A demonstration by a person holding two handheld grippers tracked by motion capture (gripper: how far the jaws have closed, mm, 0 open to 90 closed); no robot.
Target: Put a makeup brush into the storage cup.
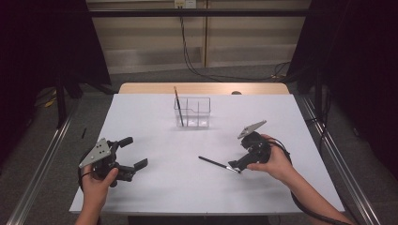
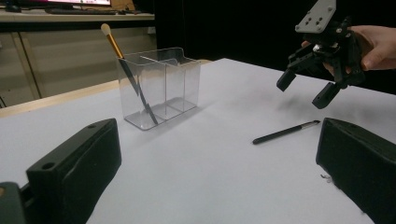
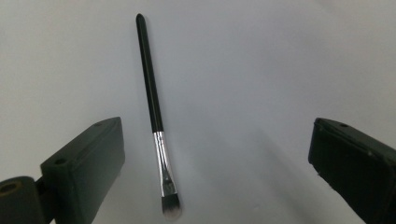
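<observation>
1. The white surface [image 1: 155, 187] is carrying every item.
2. The clear organizer [image 1: 193, 112] is standing near the far edge, holding a gold-handled brush [image 1: 178, 106] upright-tilted in its left compartment.
3. The left hand-held gripper [image 1: 133, 153] is hovering wide open, empty.
4. The right hand-held gripper [image 1: 236, 166] is gaping wide, empty, over the black brush [image 1: 218, 164].
5. The black brush is lying flat on the surface, between the spread jaws.

wide bare white table [image 1: 155, 187] all round the black brush [image 1: 218, 164], lying flat between the spread jaws of the right gripper [image 1: 236, 165], nothing crowding it; clear organizer [image 1: 192, 112] with an upright gold-handled brush [image 1: 178, 105] well apart toward the far edge; left gripper [image 1: 133, 154] far off at the left.
</observation>
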